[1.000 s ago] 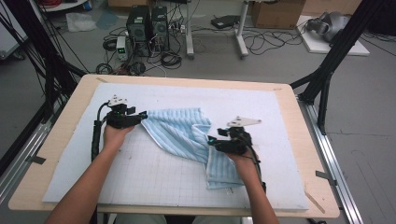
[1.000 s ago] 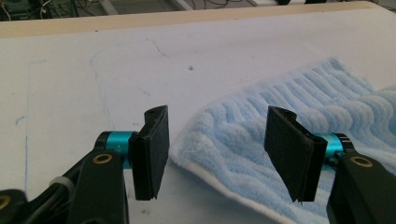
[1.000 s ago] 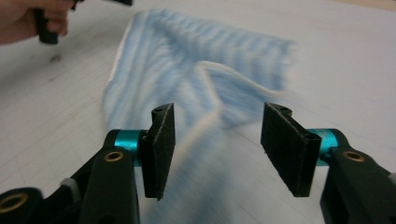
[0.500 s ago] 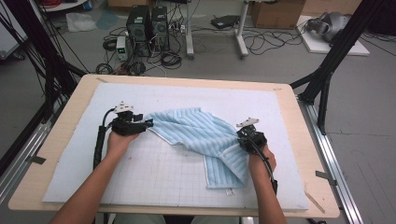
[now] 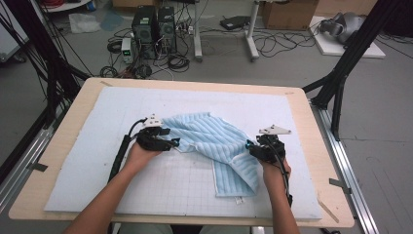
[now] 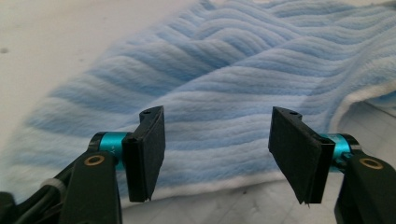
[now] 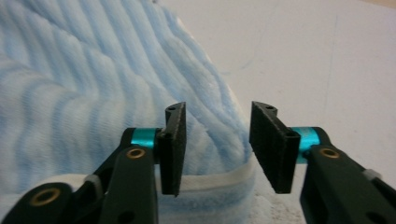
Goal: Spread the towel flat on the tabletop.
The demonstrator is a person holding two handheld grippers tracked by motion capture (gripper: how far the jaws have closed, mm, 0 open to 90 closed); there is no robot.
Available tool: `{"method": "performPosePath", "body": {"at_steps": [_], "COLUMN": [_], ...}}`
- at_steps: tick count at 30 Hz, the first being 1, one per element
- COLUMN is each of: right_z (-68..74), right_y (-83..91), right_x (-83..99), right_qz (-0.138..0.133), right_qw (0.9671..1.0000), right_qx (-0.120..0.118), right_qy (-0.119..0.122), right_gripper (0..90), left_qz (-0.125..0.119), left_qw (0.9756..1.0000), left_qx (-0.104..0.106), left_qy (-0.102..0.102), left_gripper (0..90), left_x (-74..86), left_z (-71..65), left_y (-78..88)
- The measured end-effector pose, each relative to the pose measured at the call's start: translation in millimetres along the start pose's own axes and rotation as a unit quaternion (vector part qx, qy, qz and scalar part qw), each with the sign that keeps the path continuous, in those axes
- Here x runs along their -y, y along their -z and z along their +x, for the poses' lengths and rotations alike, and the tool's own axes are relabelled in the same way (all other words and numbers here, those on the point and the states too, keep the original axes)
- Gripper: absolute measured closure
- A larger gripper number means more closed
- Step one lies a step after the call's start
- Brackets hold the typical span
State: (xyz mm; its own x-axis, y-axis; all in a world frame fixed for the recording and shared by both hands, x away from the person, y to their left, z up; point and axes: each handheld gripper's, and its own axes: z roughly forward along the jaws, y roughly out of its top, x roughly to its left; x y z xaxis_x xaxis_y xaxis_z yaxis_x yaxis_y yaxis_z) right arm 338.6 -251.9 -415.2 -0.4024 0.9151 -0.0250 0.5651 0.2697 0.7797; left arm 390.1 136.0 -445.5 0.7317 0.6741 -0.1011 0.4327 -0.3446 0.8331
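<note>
Pale blue ribbed terry, the towel (image 5: 214, 146) lies crumpled at the centre of the high view on the white gridded mat (image 5: 97, 161) that covers the wooden table (image 5: 73, 102); one folded flap runs down toward the lower middle of the frame, with a small tag at its bottom hem. There is no bin, tray or other container on the table. Your left gripper (image 5: 168, 142) sits at the towel's left edge, and your right gripper (image 5: 251, 147) sits at its right edge. In the left gripper view your jaws stand wide apart, having just been opening, and the towel (image 6: 224, 93) spreads just beyond the pads with its white hem running low across the gap; nothing is pinched. In the right gripper view your jaws stand at a moderate gap, also just opened, and a white-edged fold of the towel (image 7: 93, 93) lies low between them, against the left pad and clear of the right one. The high view gives you the towel's overall shape; the gripper views give you the hems and the gaps.
</note>
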Motion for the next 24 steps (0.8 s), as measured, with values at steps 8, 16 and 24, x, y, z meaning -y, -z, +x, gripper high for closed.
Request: {"method": "performPosePath", "body": {"at_steps": [8, 16, 24], "right_z": [-2.1, -0.1, 8.3], "right_y": [5.9, 7.4, 5.4], "right_x": [5.4, 6.5, 3.9], "right_qz": [-0.02, -0.027, -0.036], "right_qw": [0.9993, 0.9987, 0.9979], "right_qx": [-0.02, -0.034, -0.052], "right_qy": [-0.025, -0.025, -0.011], "right_gripper": [53.6, 53.3, 52.6], "left_qz": [0.043, 0.058, 0.055], "left_qw": [0.9941, 0.9912, 0.9881], "left_qx": [-0.027, -0.078, -0.136], "left_qy": [-0.096, -0.09, -0.046], "left_gripper": [53.6, 87.3, 87.6], "left_x": [-3.7, -14.0, -27.0], "left_z": [-21.0, -1.5, 42.6], "left_y": [-16.6, -22.6, -26.0]}}
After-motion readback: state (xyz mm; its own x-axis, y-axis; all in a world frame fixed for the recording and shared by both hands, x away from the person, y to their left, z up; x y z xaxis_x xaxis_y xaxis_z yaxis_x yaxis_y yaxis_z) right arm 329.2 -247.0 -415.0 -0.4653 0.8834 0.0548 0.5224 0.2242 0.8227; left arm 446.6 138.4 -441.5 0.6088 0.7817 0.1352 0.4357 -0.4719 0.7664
